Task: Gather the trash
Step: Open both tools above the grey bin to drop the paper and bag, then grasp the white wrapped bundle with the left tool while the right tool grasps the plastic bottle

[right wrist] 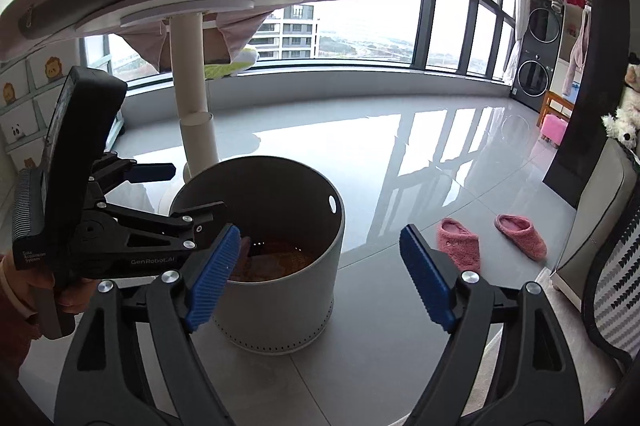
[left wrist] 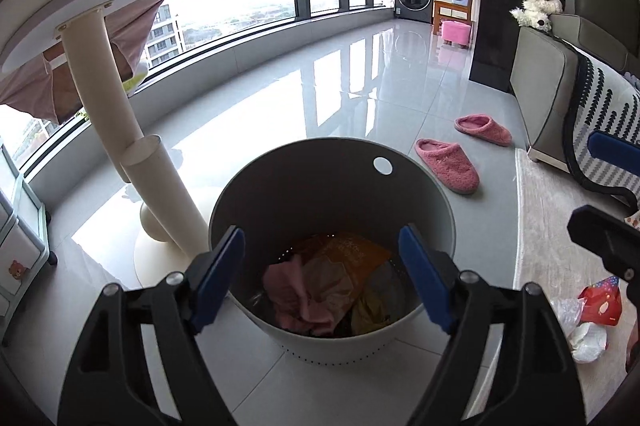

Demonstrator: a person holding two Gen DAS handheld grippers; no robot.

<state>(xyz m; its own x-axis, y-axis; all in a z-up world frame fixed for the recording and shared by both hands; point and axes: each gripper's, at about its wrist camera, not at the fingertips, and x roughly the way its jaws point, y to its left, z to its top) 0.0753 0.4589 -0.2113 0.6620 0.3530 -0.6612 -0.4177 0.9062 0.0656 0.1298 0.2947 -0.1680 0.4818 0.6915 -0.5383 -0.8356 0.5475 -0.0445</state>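
Left wrist view
left gripper: jaws wide and empty, poised above the bin so dropped rubbish lands inside.
binned trash: crumpled wrappers at the bottom.
loose wrappers: on the floor, at the rug's edge, uncollected.

Right wrist view
right gripper: jaws wide, empty, beside the bin's rim.

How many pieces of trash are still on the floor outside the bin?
2, by the left wrist view: a red wrapper and crumpled white plastic just below it, right of the bin. More may lie outside the frame.
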